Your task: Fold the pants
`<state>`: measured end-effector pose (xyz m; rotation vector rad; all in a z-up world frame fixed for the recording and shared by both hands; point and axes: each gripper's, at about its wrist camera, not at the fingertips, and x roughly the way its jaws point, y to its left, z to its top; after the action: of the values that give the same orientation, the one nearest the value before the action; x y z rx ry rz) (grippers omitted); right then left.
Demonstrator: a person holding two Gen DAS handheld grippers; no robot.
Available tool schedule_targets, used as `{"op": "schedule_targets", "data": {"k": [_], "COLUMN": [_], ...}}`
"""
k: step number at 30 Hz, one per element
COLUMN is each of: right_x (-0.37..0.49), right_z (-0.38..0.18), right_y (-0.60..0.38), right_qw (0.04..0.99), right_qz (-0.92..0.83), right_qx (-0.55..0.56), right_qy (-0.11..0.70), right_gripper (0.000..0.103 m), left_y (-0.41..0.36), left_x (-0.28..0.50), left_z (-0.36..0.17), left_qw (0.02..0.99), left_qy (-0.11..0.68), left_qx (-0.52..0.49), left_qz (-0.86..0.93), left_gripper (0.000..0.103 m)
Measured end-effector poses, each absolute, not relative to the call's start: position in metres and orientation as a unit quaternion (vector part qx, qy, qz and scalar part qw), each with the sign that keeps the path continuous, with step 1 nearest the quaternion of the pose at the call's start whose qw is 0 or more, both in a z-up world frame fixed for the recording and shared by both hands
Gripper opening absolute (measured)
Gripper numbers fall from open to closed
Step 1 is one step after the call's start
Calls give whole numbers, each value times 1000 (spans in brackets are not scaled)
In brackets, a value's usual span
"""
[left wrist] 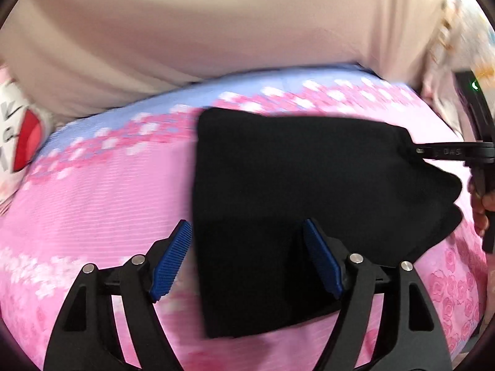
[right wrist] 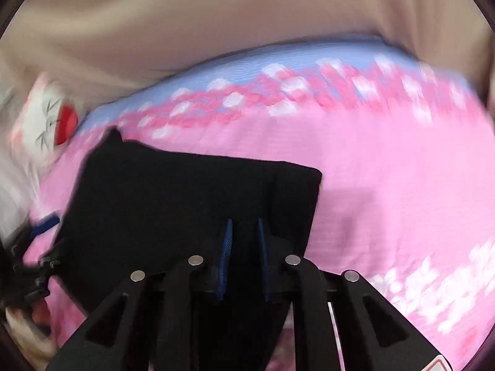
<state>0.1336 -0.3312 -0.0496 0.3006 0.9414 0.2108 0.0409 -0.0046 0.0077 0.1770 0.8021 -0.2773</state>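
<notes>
The black pants (left wrist: 294, 198) lie folded into a rough rectangle on a pink flowered bedsheet (left wrist: 92, 191). My left gripper (left wrist: 247, 247) is open over the near left edge of the pants and holds nothing. My right gripper (right wrist: 244, 247) is shut on the near right corner of the pants (right wrist: 185, 210) and lifts it slightly. The right gripper also shows at the right of the left wrist view (left wrist: 420, 151), pinching the pants' far right corner. The left gripper's blue pad shows at the left edge of the right wrist view (right wrist: 46, 225).
A beige curtain or headboard cloth (left wrist: 216, 24) rises behind the bed. A white plush toy with a red patch (left wrist: 21, 142) sits at the bed's left; it also shows in the right wrist view (right wrist: 49, 123). Patterned bedding (left wrist: 464, 49) lies at the far right.
</notes>
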Motion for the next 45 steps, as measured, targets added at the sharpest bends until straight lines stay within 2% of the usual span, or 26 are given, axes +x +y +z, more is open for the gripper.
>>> {"op": "schedule_targets", "data": {"k": [2, 4, 7, 10, 14, 16, 18, 20, 22, 23, 25, 26, 27, 28, 29, 31, 34, 38, 39, 42, 43, 45], "right_x": [124, 116, 130, 171, 252, 271, 269, 266, 271, 276, 283, 290, 294, 296, 292, 284, 311, 333, 335, 309, 294, 259], "right_z": [-20, 22, 40, 24, -42, -51, -29, -4, 9, 10, 0, -7, -18, -28, -33, -35, -22, -55, -56, -7, 7, 21], "right_y": [-317, -277, -212, -134, -103, -117, -122, -128, -131, -130, -124, -120, -112, -104, -98, -94, -107, -105, -112, -134, -135, -131], "right_qw": [889, 902, 877, 855, 838, 821, 822, 826, 806, 797, 787, 784, 777, 770, 765, 773, 786, 789, 789, 819, 825, 821], "right_qz": [103, 169, 269, 306, 230, 227, 247, 264, 289, 296, 293, 286, 277, 275, 283, 290, 284, 228, 223, 269, 284, 319], "right_qx": [127, 103, 92, 40, 13, 70, 85, 75, 88, 87, 66, 52, 38, 27, 18, -12, 25, -24, 2, 69, 70, 60], "right_qy": [427, 384, 388, 418, 495, 519, 505, 492, 508, 518, 539, 549, 564, 574, 578, 564, 548, 570, 572, 503, 484, 469], "right_gripper": [22, 22, 22, 21, 3, 3, 13, 35, 41, 50, 62, 63, 62, 43, 16, 6, 3, 0, 0, 1, 6, 6], "left_y": [31, 56, 80, 86, 81, 82, 84, 78, 60, 51, 25, 15, 5, 0, -1, 3, 2, 3, 8, 21, 24, 25], "left_x": [41, 43, 47, 47, 39, 36, 32, 28, 22, 21, 19, 20, 23, 27, 29, 27, 22, 22, 25, 29, 29, 28], "left_z": [18, 22, 23, 20, 19, 19, 21, 23, 24, 23, 13, 7, -6, -19, -28, -37, -38, -40, -41, -43, -44, -43], "left_qw": [917, 921, 925, 923, 925, 926, 928, 927, 922, 918, 906, 900, 889, 877, 870, 870, 872, 874, 873, 865, 864, 868], "left_qy": [384, 383, 377, 382, 376, 374, 367, 364, 359, 358, 364, 373, 395, 419, 433, 436, 432, 432, 437, 450, 451, 445], "left_qx": [57, 37, 21, 15, 34, 42, 37, 31, 24, 27, 46, 58, 73, 83, 87, 89, 97, 91, 76, 30, 21, 25], "left_qz": [-94, -66, -34, -29, -33, -40, -54, -89, -145, -169, -210, -220, -221, -223, -218, -212, -207, -203, -205, -221, -224, -221], "left_gripper": [84, 84, 84, 84, 91, 91, 91, 91, 91, 91, 91, 91, 90, 84, 80, 80, 80, 88, 90, 91, 92, 92]}}
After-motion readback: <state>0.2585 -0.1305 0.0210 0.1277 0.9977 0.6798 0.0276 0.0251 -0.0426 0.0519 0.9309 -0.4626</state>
